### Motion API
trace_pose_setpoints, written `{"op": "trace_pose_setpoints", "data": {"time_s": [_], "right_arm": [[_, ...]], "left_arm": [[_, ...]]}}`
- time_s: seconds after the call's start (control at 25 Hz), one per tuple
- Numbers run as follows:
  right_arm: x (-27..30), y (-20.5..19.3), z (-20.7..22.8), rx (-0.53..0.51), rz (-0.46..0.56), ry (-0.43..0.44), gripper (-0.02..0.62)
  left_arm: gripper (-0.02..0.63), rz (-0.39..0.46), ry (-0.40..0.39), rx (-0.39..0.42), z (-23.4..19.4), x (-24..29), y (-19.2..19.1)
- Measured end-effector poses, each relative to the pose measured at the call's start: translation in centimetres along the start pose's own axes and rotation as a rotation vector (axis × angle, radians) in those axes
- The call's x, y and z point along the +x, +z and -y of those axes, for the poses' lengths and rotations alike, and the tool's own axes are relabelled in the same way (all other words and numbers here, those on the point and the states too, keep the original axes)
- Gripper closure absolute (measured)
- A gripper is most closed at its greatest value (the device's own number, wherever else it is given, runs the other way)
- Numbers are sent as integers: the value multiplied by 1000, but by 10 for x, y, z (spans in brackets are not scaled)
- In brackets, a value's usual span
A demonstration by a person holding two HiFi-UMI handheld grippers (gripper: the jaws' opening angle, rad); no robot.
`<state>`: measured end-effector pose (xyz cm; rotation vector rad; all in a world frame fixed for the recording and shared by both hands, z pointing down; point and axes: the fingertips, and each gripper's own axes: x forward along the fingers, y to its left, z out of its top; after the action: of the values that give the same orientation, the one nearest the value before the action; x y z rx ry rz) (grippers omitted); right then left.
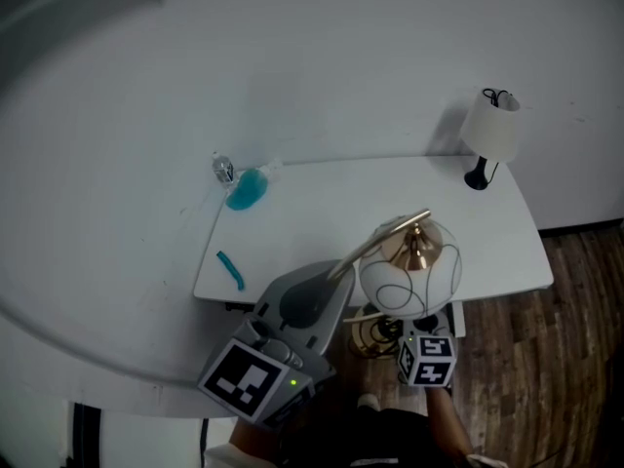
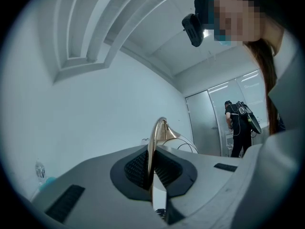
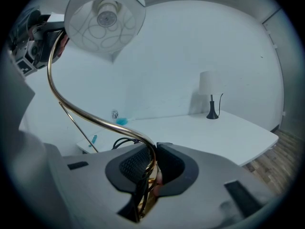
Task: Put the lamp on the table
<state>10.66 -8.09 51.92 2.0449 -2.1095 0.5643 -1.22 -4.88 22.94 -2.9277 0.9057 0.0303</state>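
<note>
Currently mid-carry: left gripper [image 2: 151, 171] and right gripper [image 3: 152, 170] both clamp the gold stem of the lamp [image 1: 409, 271], airborne at the near edge of the table [image 1: 390, 198]; next probably needs a forward reach and an upright set-down.

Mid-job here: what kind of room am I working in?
Probably a plain indoor room, perhaps a studio or office. A white table stands against a bare white wall, the floor is wood-plank floor, and a small shaded lamp stands on the table.
</note>
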Motion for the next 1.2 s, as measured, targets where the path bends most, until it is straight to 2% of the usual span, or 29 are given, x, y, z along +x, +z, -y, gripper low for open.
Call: {"op": "trace_pose_setpoints", "data": {"time_s": [0.32,0.72,1.2], "right_arm": [[9,-2,1,-7,1,23,546],[34,23,13,9,-23,46,546],[42,22,19,7,-15,28,546]], "left_arm": [[600,1,17,5,-1,4,-5],[600,-27,35,-3,-18,40,7],[600,-11,10,-8,-20,48,2]]}}
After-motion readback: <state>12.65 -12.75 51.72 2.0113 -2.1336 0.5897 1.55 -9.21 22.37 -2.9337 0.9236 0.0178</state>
